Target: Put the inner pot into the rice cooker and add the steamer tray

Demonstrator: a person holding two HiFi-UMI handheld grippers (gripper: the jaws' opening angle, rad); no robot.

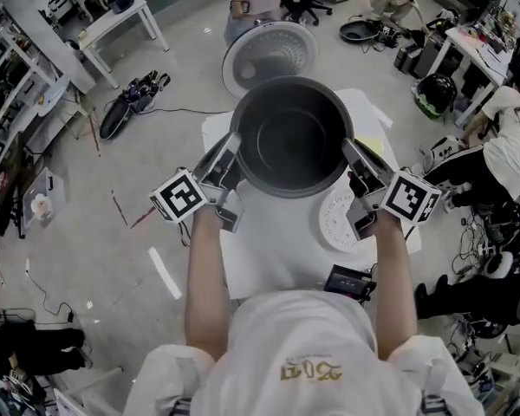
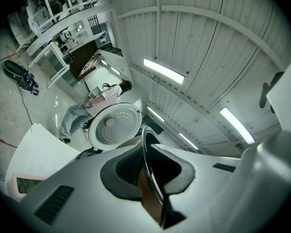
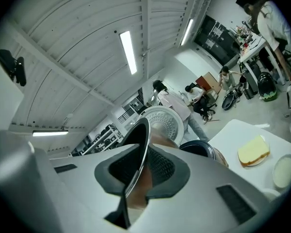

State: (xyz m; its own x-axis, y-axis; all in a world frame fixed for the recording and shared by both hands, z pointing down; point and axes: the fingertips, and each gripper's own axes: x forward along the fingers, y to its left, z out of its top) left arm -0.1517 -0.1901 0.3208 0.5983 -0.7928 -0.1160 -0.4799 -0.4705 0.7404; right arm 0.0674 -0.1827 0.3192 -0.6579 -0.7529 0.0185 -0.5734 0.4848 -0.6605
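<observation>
A white table (image 1: 264,263) fills the middle of the head view, standing on a pale grey, glossy floor strewn with cables. The inner pot (image 1: 292,137), dark and empty, hangs above the table's far part at centre frame. The left gripper (image 1: 229,165) has its jaws nearly together, pinched on the pot's thin rim at the left. The right gripper (image 1: 354,158) clamps the opposite rim in the same narrow grip. Just past the pot, toward the top of the frame, the cooker's round white lid (image 1: 273,55) stands open. In the right gripper view the rice cooker (image 3: 200,148) shows its dark mouth below that lid. The steamer tray (image 1: 338,222), a white perforated disc, lies on the table at the right of centre, and a yellow pad (image 3: 253,150) lies near it. A black bag (image 1: 128,104) rests on the floor at upper left, near a small white side table (image 1: 120,20). People sit among cluttered benches along the upper right and right edge.
</observation>
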